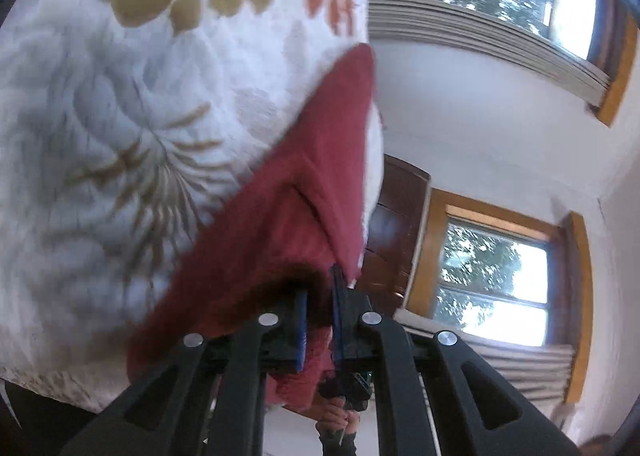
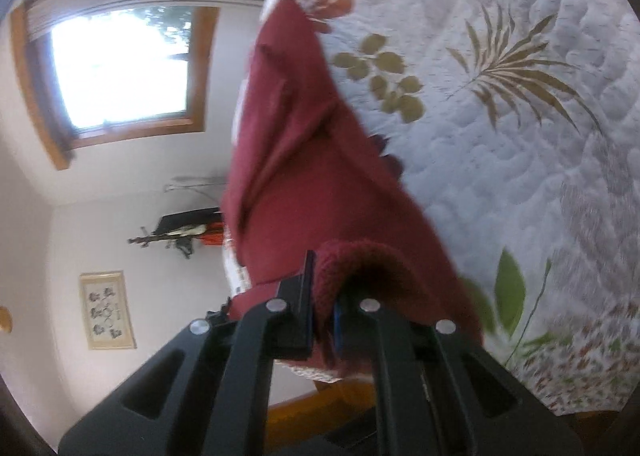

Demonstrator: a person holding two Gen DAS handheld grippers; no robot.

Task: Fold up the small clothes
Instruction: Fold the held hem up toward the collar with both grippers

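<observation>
Bed quilt (image 1: 120,116): white quilted cover printed with olive, orange and tan leaves; it fills the 9 to 12 o'clock part of the left wrist view and the 12 to 4 o'clock part of the right wrist view (image 2: 500,176).
Room: white walls with wood-framed windows (image 1: 492,284), pale blinds gathered along one side of them; a framed picture (image 2: 106,310) hangs at 8 o'clock in the right wrist view.
Maroon garment (image 2: 304,160): a dark red knitted piece, lifted and stretched between the two tools, hanging in front of the quilt; it runs from centre toward 6 o'clock in both views (image 1: 280,224). Whether any part touches the bed cannot be told.
Left hand-held gripper (image 1: 320,304): black arms with blue pads, jaws narrow and pinched on an edge of the maroon garment at 6 o'clock.
Right hand-held gripper (image 2: 323,310): jaws narrow, clamped on a rolled, ribbed edge of the same garment at 6 o'clock.
Person's hand (image 1: 336,416): seen small below the left tool's jaws, gripping the other tool's handle.
</observation>
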